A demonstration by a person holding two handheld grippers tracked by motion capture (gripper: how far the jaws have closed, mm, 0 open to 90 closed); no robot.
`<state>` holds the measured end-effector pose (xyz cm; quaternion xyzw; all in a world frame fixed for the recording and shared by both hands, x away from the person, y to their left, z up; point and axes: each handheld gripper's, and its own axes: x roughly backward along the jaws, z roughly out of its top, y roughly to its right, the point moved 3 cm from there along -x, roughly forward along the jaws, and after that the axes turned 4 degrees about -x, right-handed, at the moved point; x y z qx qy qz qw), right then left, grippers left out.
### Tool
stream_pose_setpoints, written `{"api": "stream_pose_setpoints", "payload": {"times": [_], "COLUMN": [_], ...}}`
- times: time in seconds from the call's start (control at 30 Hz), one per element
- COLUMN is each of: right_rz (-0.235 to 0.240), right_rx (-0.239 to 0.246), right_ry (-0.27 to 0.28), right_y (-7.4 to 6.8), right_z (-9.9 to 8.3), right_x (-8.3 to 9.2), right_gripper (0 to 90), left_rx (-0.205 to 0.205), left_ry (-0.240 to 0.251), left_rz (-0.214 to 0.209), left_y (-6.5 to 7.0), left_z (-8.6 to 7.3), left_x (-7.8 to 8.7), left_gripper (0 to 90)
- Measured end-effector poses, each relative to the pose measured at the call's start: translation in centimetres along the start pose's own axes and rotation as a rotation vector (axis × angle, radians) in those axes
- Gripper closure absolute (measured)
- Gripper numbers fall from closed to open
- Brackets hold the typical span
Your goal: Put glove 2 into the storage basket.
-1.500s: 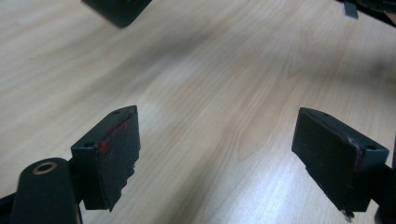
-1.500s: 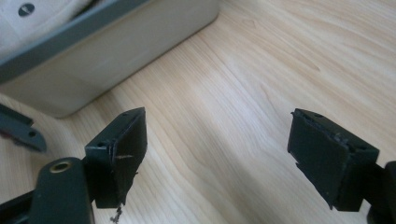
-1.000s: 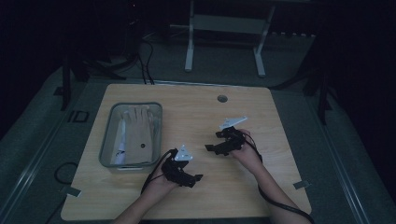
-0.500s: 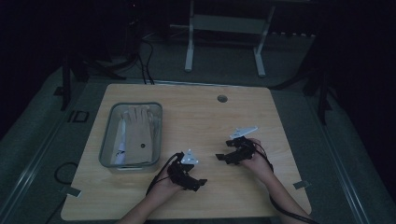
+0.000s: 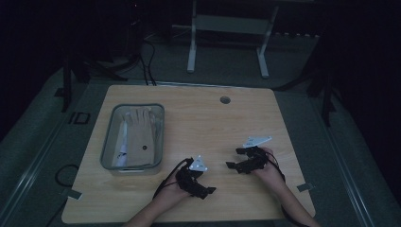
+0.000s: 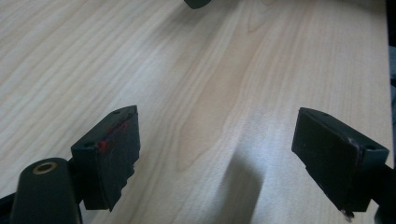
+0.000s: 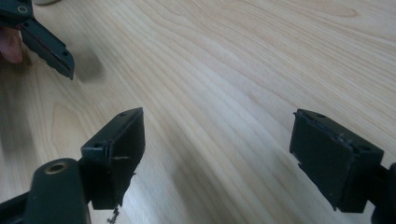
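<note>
My left gripper (image 5: 208, 190) lies low over the wooden table (image 5: 213, 123) near its front edge, held in a hand. Its jaws stand open over bare wood in the left gripper view (image 6: 217, 116). My right gripper (image 5: 235, 159) is a little to its right and farther back, pointing left toward it. Its jaws are also open with nothing between them (image 7: 218, 114). The right gripper view catches one jaw of the left gripper (image 7: 46, 39) and a fingertip of the hand (image 7: 9, 44) at the top left.
A clear tray (image 5: 108, 142) stands at the table's left, holding a pale glove-like cloth (image 5: 142, 116) and a flat brown piece (image 5: 142, 146). A round cable hole (image 5: 225, 100) sits near the far edge. Cables and a white frame (image 5: 227, 23) lie on the floor behind.
Both hands have drawn back toward the near edge of the table and slightly right, the right one farther. Both pairs of jaws stay open.
</note>
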<state>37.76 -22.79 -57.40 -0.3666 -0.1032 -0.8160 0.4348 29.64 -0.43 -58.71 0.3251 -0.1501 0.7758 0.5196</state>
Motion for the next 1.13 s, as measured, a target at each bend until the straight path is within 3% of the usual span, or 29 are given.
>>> {"api": "stream_pose_setpoints", "payload": {"times": [0.23,0.47,0.73,1.13], "right_rz": [-0.054,-0.086,-0.097,-0.106], "right_rx": [-0.003,-0.031,-0.063,-0.065], "right_ry": [0.065,0.092,0.099,0.097], "right_y": [0.8,1.6,2.2,2.2], "right_z": [-1.3,-2.3,-2.5,-2.5], "right_x": [1.4,1.8,1.5,1.5], "right_gripper": [17.1,16.9,15.8,16.5], "left_rx": [-0.024,-0.023,-0.019,-0.025], "left_ry": [0.011,0.02,0.031,0.041], "left_rz": [0.019,0.016,0.034,0.043], "left_y": [0.3,0.1,0.1,0.2], "left_z": [0.2,0.1,-0.2,-0.2], "left_x": [-0.3,-0.5,-0.7,-0.6], "left_gripper": [15.7,15.7,15.7,15.7]}}
